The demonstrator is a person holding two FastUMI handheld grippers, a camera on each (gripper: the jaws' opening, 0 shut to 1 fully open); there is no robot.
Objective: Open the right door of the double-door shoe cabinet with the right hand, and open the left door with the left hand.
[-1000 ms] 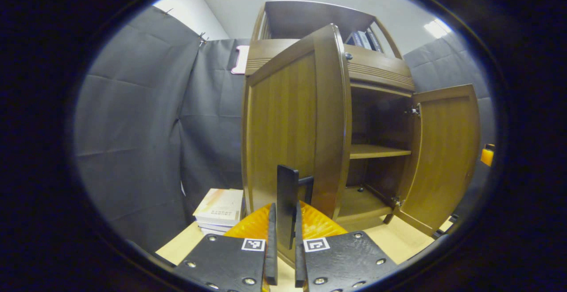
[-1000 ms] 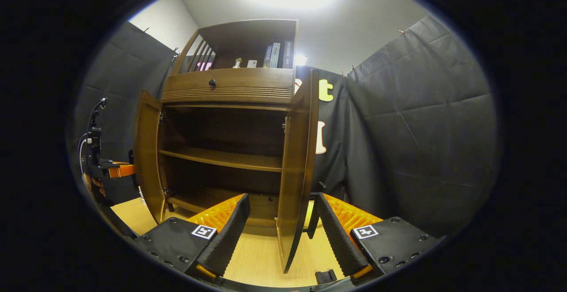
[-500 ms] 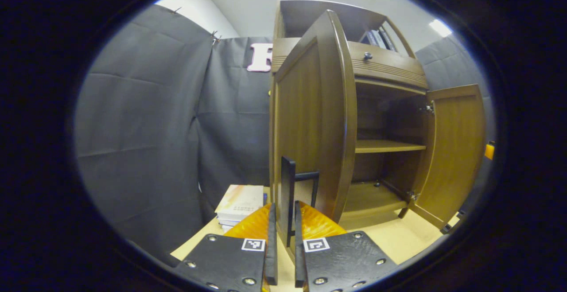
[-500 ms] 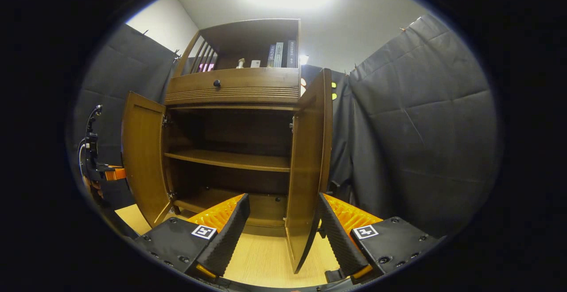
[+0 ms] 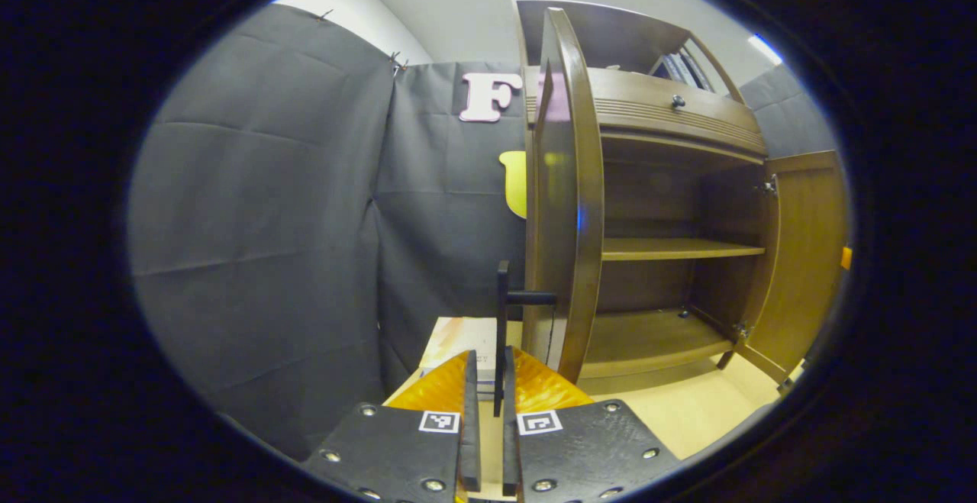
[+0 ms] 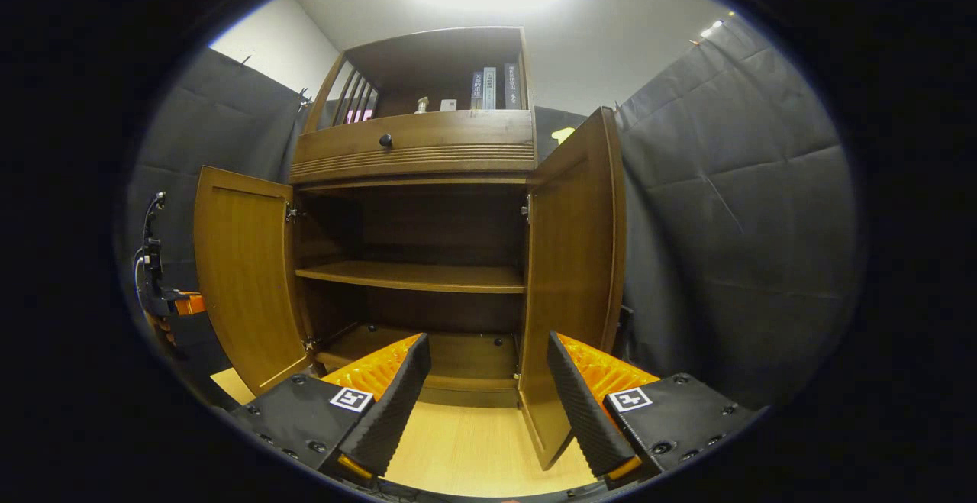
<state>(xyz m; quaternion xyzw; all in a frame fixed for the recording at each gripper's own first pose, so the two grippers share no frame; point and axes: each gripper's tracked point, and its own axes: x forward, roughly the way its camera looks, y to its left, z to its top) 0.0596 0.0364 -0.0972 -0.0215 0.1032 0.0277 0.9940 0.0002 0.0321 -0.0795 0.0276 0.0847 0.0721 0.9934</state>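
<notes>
shoe cabinet [image 6: 416,152]: brown wood, double-door, upright on a pale wooden floor [image 6: 465,449] against the dark cloth wall; both doors swung out, interior exposed.
left door [image 5: 565,205]: seen edge-on in the left gripper view, standing well out from the cabinet front; in the right gripper view, open wide at the cabinet's left side.
left door handle [image 5: 504,320]: dark bar on two posts, on the door's outer face; lower end between the left gripper's fingers.
left gripper [image 5: 485,442]: fingers nearly together, both pressed on the handle bar; also seen far off at the left edge of the right gripper view, beyond the left door.
right door [image 6: 576,274]: open, inner face toward the camera, lower edge just above the floor.
right gripper [image 6: 488,404]: fingers spread wide, nothing between them; right finger [image 6: 580,404] just in front of the right door's lower corner, contact impossible to tell.
interior shelf [image 6: 412,275]: one board across the middle, bare.
drawer knob [image 6: 385,140]: dark, round, on the band above the doors.
top shelf: books [image 6: 494,89] upright.
stacked books [image 5: 458,339]: on the floor left of the cabinet, behind the left gripper.
</notes>
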